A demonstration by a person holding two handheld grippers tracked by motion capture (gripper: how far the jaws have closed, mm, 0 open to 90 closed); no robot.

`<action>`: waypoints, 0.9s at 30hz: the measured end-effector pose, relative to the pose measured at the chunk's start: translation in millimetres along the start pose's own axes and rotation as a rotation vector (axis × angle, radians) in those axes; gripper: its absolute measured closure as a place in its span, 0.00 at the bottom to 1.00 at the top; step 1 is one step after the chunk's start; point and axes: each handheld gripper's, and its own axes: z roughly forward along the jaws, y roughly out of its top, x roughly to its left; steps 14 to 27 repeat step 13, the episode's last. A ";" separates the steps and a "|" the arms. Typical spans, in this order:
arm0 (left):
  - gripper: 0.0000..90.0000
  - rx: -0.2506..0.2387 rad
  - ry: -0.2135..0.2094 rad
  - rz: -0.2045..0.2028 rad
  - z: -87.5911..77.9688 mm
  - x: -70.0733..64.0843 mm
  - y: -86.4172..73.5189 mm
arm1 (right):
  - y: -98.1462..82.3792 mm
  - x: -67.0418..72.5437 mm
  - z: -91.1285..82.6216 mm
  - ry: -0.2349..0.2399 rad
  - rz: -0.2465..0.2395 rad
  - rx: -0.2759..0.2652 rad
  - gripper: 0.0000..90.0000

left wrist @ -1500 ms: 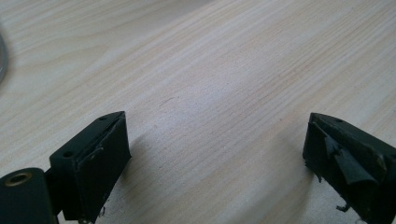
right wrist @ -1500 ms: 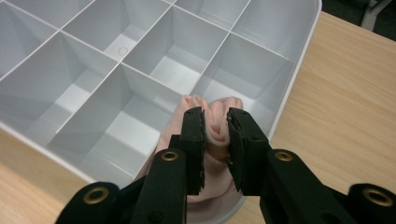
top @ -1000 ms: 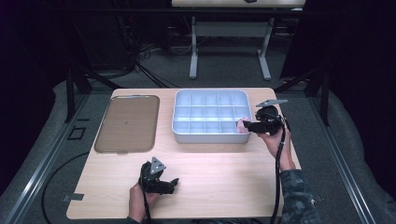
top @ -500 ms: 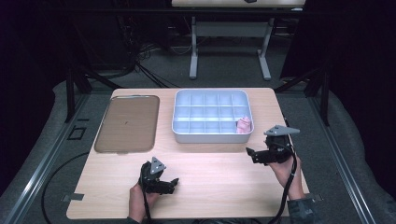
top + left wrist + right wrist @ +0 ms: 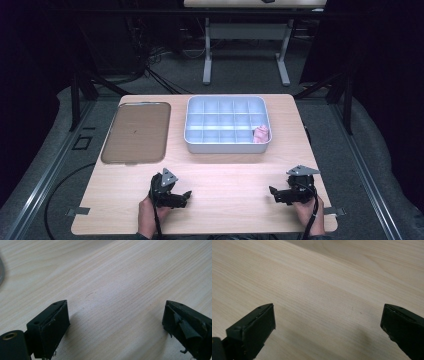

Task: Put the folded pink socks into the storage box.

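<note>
A small pink thing (image 5: pixel 261 134) lies in the near right compartment of the pale grey divided bin (image 5: pixel 227 146). My right gripper (image 5: pixel 272 191) sits low over the table's near right part, pointing left, well clear of the bin. Its jaws have just been opening and stand wide in the right gripper view (image 5: pixel 328 325), with bare wood between them. My left gripper (image 5: pixel 186 193) rests at the near left, pointing right. In the left gripper view (image 5: pixel 115 322) its jaws are wide apart over bare wood.
A flat brown tray (image 5: pixel 136 132) lies left of the bin on the wooden table (image 5: pixel 230 172). A second table's legs (image 5: pixel 245 55) stand on the floor beyond. Dark floor and rails surround the table.
The right gripper let go of the pink thing in the bin, opened, and drew back toward the near right edge while sinking. The left gripper stayed put.
</note>
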 end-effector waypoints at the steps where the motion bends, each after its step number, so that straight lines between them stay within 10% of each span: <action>1: 0.08 0.000 0.000 0.000 0.0 0.0 0.0 | -3.0 0.0 -0.2 -0.004 -0.005 -0.007 0.00; 27: 0.08 0.000 -0.004 0.001 0.4 0.0 0.3 | -13.5 -9.4 10.1 -0.018 -0.001 -0.007 0.00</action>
